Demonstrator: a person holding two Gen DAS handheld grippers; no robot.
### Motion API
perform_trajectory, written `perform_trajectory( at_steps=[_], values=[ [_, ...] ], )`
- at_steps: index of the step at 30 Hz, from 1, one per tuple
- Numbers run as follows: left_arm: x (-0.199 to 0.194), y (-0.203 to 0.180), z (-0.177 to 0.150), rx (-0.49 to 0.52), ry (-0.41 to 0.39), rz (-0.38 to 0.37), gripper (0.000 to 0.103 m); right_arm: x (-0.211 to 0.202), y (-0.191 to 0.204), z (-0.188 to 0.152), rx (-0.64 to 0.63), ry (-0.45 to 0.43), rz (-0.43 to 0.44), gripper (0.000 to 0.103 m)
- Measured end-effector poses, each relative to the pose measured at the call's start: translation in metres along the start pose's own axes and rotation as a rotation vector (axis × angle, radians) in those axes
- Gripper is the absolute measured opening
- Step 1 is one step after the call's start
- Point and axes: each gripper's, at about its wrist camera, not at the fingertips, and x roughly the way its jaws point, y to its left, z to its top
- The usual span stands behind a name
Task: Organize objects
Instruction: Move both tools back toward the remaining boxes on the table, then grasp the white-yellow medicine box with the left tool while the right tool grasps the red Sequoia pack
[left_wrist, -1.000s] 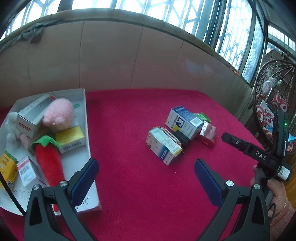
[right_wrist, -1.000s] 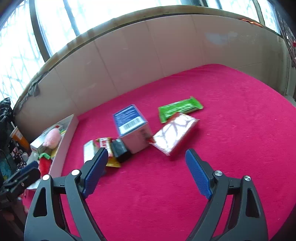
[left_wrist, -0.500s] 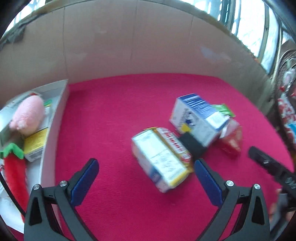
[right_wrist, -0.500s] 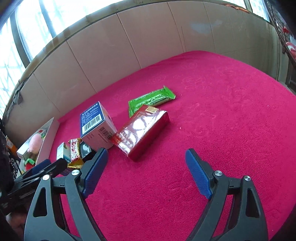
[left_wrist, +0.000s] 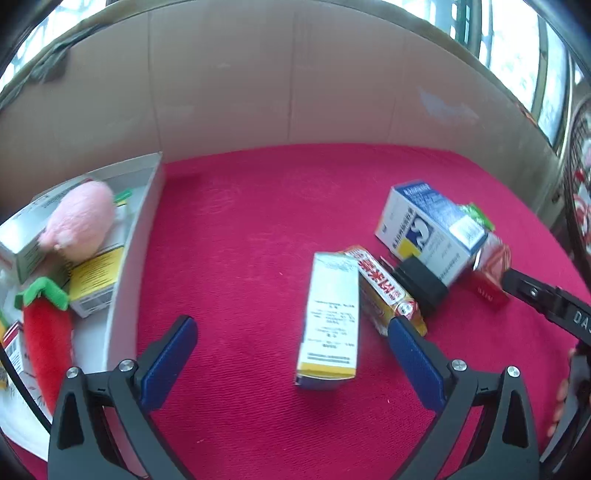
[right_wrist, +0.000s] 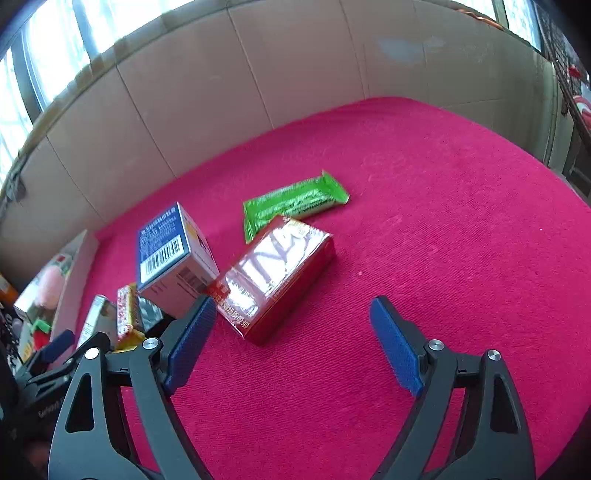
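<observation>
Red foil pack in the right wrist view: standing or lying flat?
Lying flat. The red foil pack rests on its broad face on the red cloth, beside the blue-and-white box, unheld; the right gripper is open.

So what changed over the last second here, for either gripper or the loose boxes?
Both grippers came down toward the pile: the left gripper now frames the white and yellow box, and the right gripper has closed in on the red pack. Nothing was gripped; both are open. The boxes, the green wrapper and the tray stayed put.
</observation>
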Motion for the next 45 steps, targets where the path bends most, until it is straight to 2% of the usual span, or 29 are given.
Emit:
perform_trajectory(
  at_steps=[7, 14, 20, 25, 28, 33, 37, 40, 41, 44, 45],
  values=[
    [0.0, 0.006, 0.001, -0.009, 0.001, -0.007, 0.103, 0.011, 0.022, -0.003, -0.08, 0.026, -0.055, 0.086],
    [0.002, 0.002, 0.002, -0.012, -0.005, -0.02, 0.103, 0.031, 0.044, 0.006, -0.121, 0.047, -0.186, 0.086],
    [0.003, 0.001, 0.003, -0.016, -0.01, -0.029, 0.103, 0.02, 0.026, 0.004, -0.075, 0.032, -0.238, 0.086],
    [0.003, -0.001, 0.004, -0.013, -0.01, -0.038, 0.103, -0.012, -0.023, -0.005, 0.008, 0.013, -0.215, 0.086],
    [0.003, -0.002, 0.005, -0.01, -0.007, -0.035, 0.103, -0.026, -0.041, -0.005, 0.024, -0.021, -0.164, 0.086],
    [0.0, 0.0, 0.004, -0.004, -0.016, -0.059, 0.103, -0.018, -0.025, 0.003, -0.089, -0.03, -0.135, 0.086],
    [0.0, -0.006, 0.005, 0.035, -0.018, -0.068, 0.102, -0.002, -0.009, 0.007, -0.163, 0.007, -0.131, 0.086],
    [-0.001, -0.016, 0.007, 0.089, -0.033, -0.056, 0.086, 0.008, -0.009, 0.01, -0.168, 0.041, -0.148, 0.086],
    [-0.001, -0.019, 0.007, 0.104, -0.031, -0.045, 0.077, 0.011, -0.01, 0.009, -0.158, 0.061, -0.148, 0.086],
    [0.007, -0.019, 0.005, 0.097, 0.025, -0.032, 0.056, 0.008, -0.009, 0.008, -0.15, 0.056, -0.154, 0.084],
    [0.009, -0.016, 0.005, 0.079, 0.039, -0.037, 0.052, 0.007, -0.008, 0.008, -0.151, 0.055, -0.156, 0.083]
  ],
)
